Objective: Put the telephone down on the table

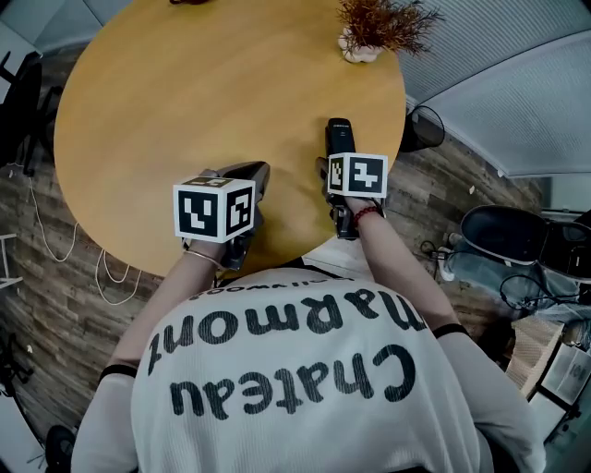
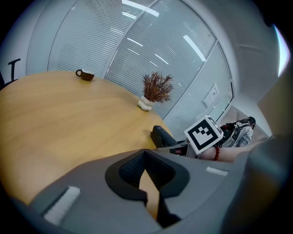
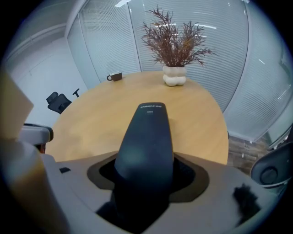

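Two grippers show over the near edge of the round wooden table (image 1: 185, 92) in the head view. The left gripper (image 1: 257, 174) has nothing past its fingers, and the right gripper (image 1: 338, 150) has a dark telephone handset (image 1: 339, 129) sticking out ahead of its fingertips over the tabletop. Well beyond both sits a dried plant (image 1: 383, 23). In the left gripper view the fingers are drawn together on nothing, with only a sliver of wood showing between them. Off to their right lies the handset (image 2: 161, 136), and far ahead stands a coffee cup (image 2: 85, 74). In the right gripper view the fingers are clenched on the lower part of the handset (image 3: 146, 137), whose upper end points away from them toward the plant's white vase (image 3: 174, 76). I'd say the carrying is about done and the set-down is the step in hand. Whether the handset already touches the wood I cannot tell. Next it needs lowering until it lies flat, then the right fingers spreading and drawing back without dragging it.
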`<control>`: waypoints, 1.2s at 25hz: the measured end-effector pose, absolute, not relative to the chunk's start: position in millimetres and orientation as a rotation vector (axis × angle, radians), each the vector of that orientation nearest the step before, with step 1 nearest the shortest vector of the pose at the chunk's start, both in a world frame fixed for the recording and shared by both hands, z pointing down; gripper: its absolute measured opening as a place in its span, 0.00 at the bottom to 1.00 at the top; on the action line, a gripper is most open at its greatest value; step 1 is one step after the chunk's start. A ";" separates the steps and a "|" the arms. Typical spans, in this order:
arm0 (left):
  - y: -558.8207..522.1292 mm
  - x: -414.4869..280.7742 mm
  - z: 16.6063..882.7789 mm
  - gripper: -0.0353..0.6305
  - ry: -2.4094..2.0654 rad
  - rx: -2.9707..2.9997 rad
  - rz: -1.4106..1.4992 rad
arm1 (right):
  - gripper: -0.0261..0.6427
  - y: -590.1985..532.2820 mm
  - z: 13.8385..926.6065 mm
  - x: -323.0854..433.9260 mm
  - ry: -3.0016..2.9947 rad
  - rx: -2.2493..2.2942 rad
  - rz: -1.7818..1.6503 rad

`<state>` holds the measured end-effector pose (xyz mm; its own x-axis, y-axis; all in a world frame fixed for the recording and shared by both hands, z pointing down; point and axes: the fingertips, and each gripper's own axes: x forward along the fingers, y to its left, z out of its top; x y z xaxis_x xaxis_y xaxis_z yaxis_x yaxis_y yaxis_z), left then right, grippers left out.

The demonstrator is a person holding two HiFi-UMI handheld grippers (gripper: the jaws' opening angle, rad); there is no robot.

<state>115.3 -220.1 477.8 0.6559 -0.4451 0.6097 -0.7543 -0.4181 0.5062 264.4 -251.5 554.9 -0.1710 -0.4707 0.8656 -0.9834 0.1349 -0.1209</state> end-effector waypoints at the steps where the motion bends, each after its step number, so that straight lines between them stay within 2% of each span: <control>1: -218.8 115.7 478.5 0.06 -0.927 2.076 0.497 | 0.50 -249.8 554.9 264.9 -1.738 1.411 0.958; 23: -222.8 115.5 481.0 0.06 -0.918 2.081 0.499 | 0.50 -248.0 556.6 258.1 -1.723 1.402 0.878; 30: -238.6 110.0 467.3 0.06 -0.960 2.100 0.485 | 0.50 -256.8 530.1 259.4 -1.743 1.374 0.703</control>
<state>110.0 -238.6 467.3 0.6450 -0.4741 0.5994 -0.7637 -0.4263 0.4847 259.4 -256.8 530.1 -0.0996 -0.5258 0.8448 -0.9649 0.2585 0.0472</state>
